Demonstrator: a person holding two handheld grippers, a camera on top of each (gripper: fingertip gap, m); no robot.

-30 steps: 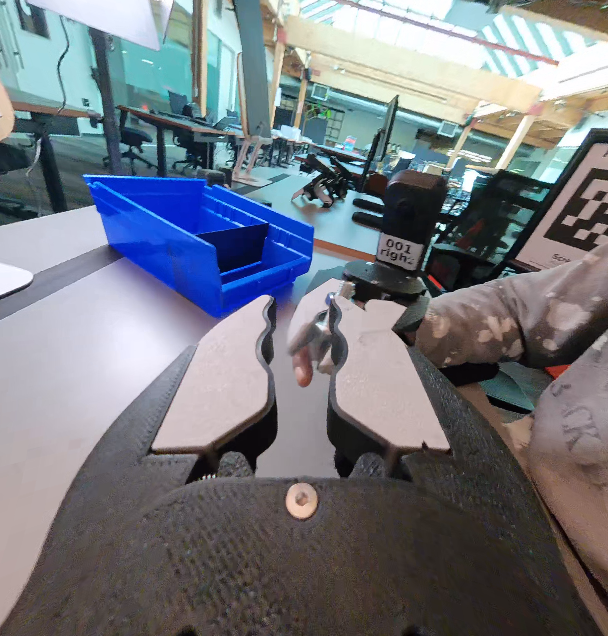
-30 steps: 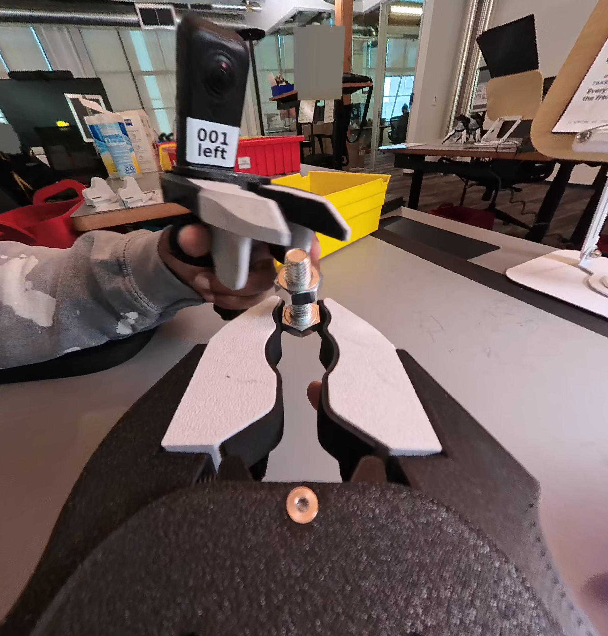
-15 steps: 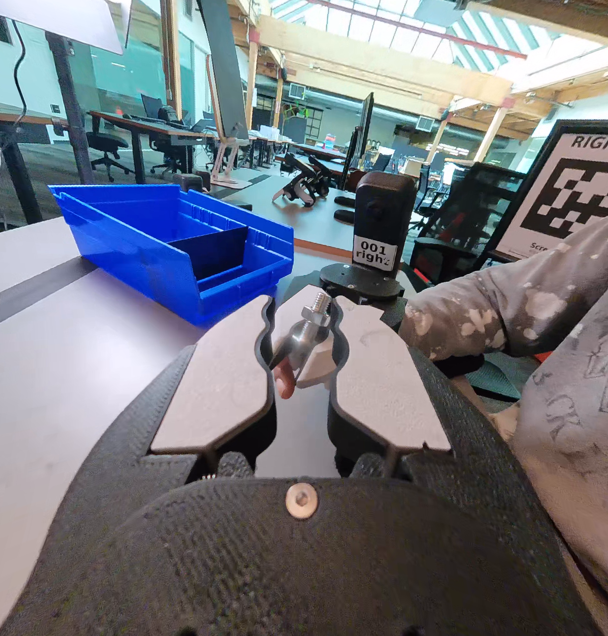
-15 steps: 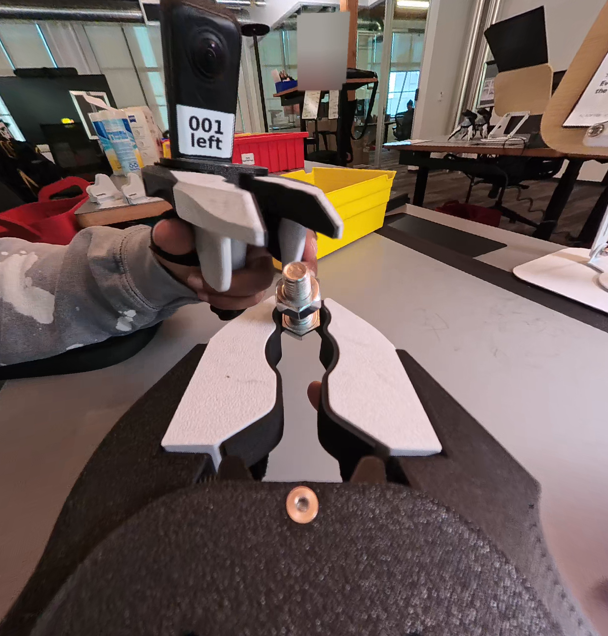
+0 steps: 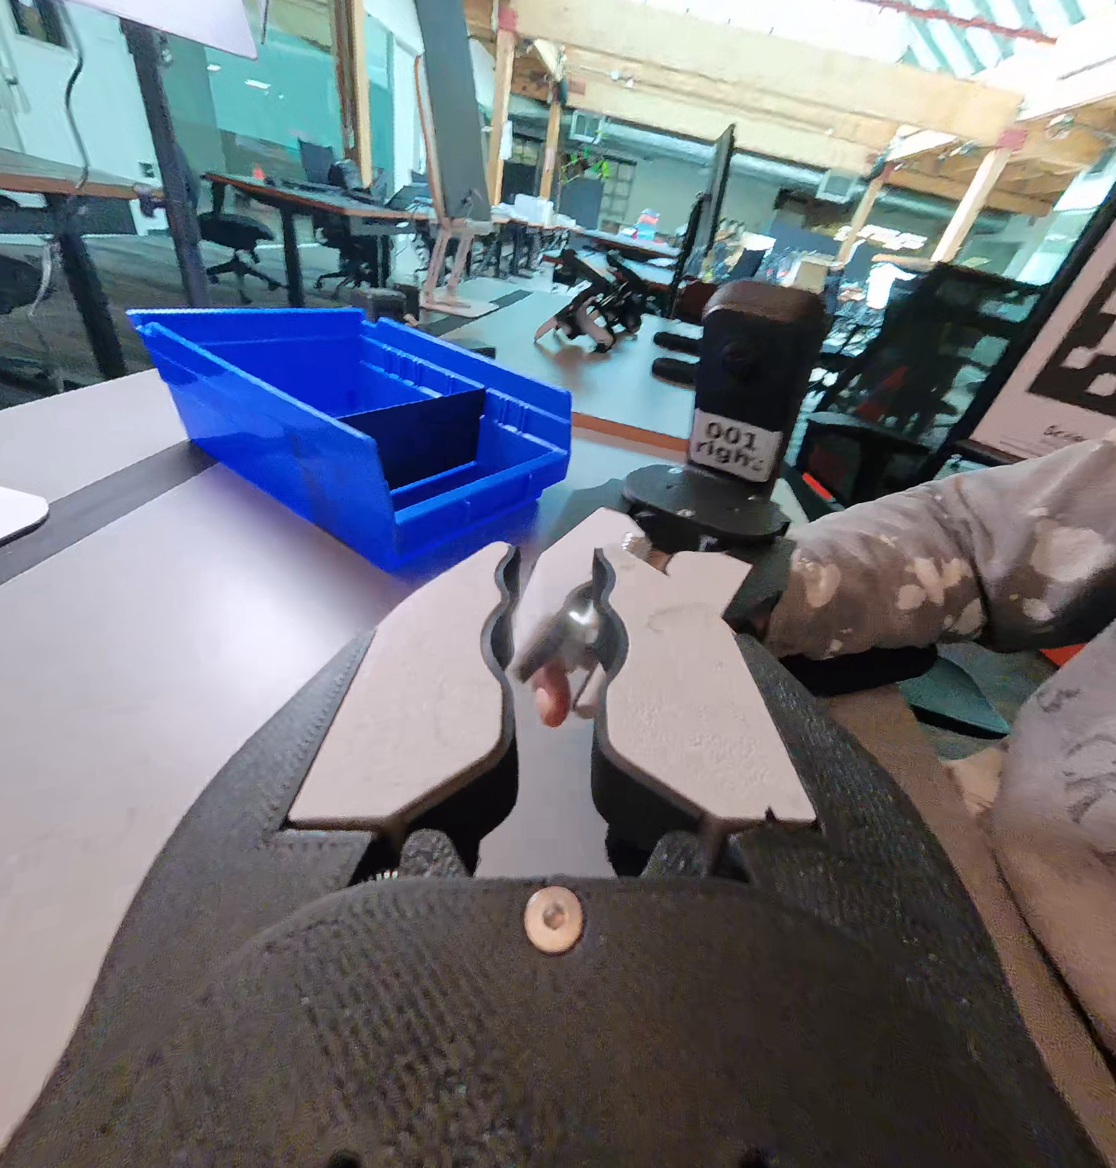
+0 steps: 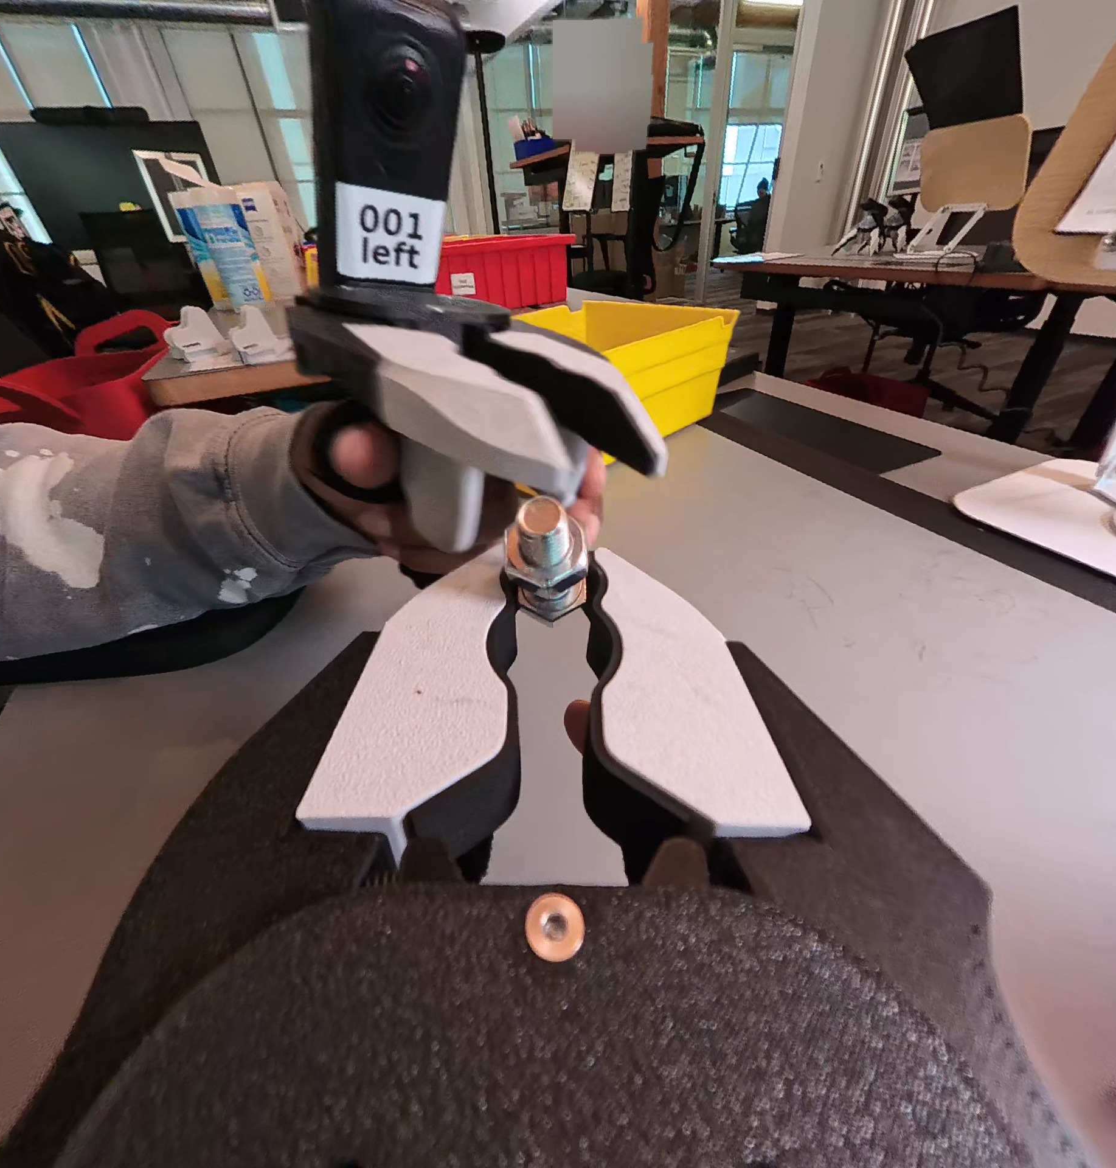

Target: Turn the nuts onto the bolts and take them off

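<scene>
Between the right hand-held gripper's [image 6: 546,584] clenched tips sits the bolt [image 6: 544,543], nut [image 6: 544,565] partway along its thread. Just above hangs the left hand-held gripper [image 6: 612,471]; I cannot tell its state. Likely mid-turning; next calls for gripping the nut squarely, above the desk [image 6: 795,600].

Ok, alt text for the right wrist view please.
The right tool grips a bolt by its head, a nut threaded on its shank. The left tool, empty, hovers just above, over a grey table.
</scene>
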